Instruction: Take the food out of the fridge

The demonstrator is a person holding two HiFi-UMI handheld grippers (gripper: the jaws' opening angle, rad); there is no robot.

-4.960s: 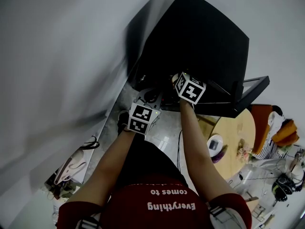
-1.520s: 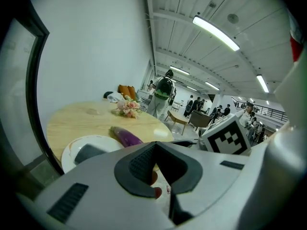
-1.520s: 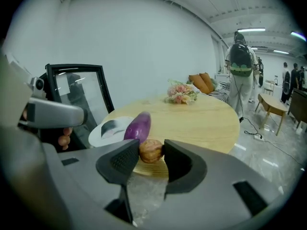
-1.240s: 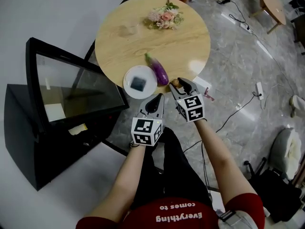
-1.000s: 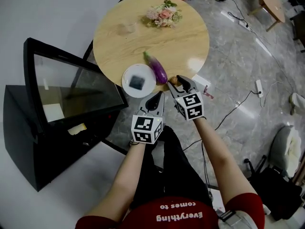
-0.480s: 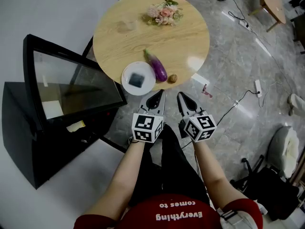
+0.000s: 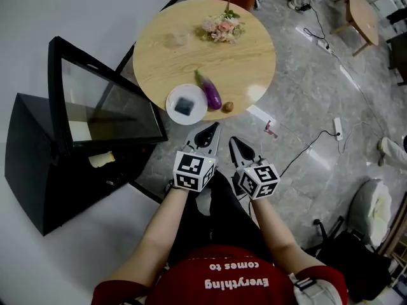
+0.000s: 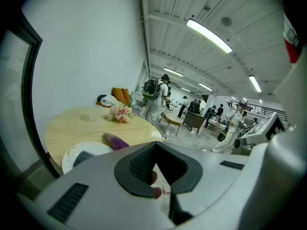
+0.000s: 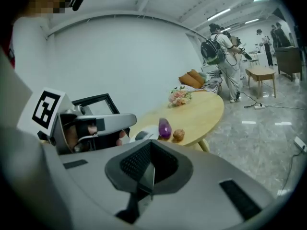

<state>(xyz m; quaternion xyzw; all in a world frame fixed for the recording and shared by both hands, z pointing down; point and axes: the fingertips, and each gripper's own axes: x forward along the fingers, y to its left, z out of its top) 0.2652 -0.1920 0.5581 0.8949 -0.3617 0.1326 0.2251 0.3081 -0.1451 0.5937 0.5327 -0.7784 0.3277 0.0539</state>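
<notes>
A purple eggplant and a small brown round food item lie on the round wooden table, beside a white plate that bears a dark square piece. The black fridge stands at the left with its glass door swung open. My left gripper and right gripper hover side by side over the floor, short of the table's near edge. Both are shut with nothing in them. The right gripper view shows the eggplant and the brown item ahead.
A bunch of flowers lies at the table's far side. Cables and a power strip run over the grey floor at the right. A second small table stands at the far right. Several people are far off.
The right gripper let go of the brown item at the table's edge, shut, and drew back toward me. The left gripper rose a little.
</notes>
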